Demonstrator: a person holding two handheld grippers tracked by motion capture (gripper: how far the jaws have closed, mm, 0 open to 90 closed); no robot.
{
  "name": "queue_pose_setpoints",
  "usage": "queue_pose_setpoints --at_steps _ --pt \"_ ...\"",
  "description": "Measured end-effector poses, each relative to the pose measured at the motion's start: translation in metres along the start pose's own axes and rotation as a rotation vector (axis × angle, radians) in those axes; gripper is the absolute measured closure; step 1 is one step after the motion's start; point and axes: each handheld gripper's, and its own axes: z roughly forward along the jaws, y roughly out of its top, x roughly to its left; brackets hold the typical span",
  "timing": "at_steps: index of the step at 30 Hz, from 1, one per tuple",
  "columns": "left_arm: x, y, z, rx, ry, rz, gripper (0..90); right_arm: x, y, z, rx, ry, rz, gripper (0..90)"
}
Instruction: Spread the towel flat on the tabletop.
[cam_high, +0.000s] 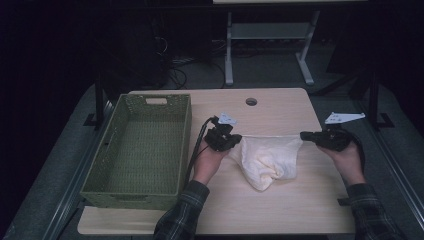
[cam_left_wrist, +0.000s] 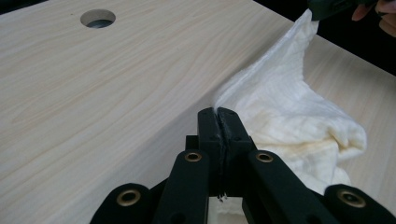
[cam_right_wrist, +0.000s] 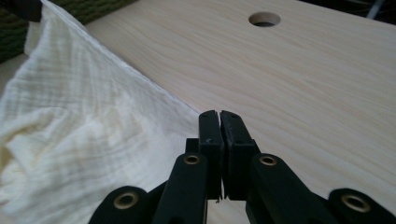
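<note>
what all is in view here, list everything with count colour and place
cloth: 1, cream, table centre, top edge stretched between both grippers, rest sagging to the tabletop
basket: 1, green, woven, left part of table
table: 1, light wood, round hole near far edge
desk frame: 1, grey-white, on floor beyond table
left hand-held gripper: 1, black, shut on cloth's left corner
right hand-held gripper: 1, black, shut on cloth's right corner
sleeves: 2, dark plaid, bottom edge

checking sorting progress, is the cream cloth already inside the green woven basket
No, the cream cloth hangs stretched between both grippers over the table, beside the green woven basket.
</note>
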Motion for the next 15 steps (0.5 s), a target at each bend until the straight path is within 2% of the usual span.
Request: queue_pose_setpoints --at_steps 1,2,4,6,8,9,11,15 --pt "0.002 0.002 0.005 0.01 0.003 -0.001 88.4 -0.003 0.002 0.008 0.035 -0.026 -0.007 87.7" --pt "0.006 0.004 0.017 0.026 0.022 0.001 88.3 -0.005 0.003 0.012 0.041 -0.037 -0.013 87.7" --pt "0.011 0.003 0.029 0.05 0.044 0.007 88.2 -0.01 0.005 0.019 0.044 -0.037 -0.003 87.7" --pt "0.017 0.002 0.039 0.056 0.053 -0.011 87.2 -0.013 0.006 0.026 0.06 -0.048 -0.004 87.7" --pt "0.022 -0.001 0.046 0.058 0.065 -0.028 81.6 -0.017 0.006 0.033 0.071 -0.054 0.003 86.8" --pt "0.024 -0.002 0.047 0.061 0.073 -0.033 77.8 -0.019 0.005 0.035 0.072 -0.06 0.008 84.0" --pt "0.024 -0.004 0.044 0.055 0.07 -0.035 68.6 -0.021 0.004 0.037 0.075 -0.072 0.019 72.6" --pt "0.021 -0.005 0.034 0.041 0.048 -0.026 63.5 -0.015 0.005 0.031 0.05 -0.061 0.018 67.4"
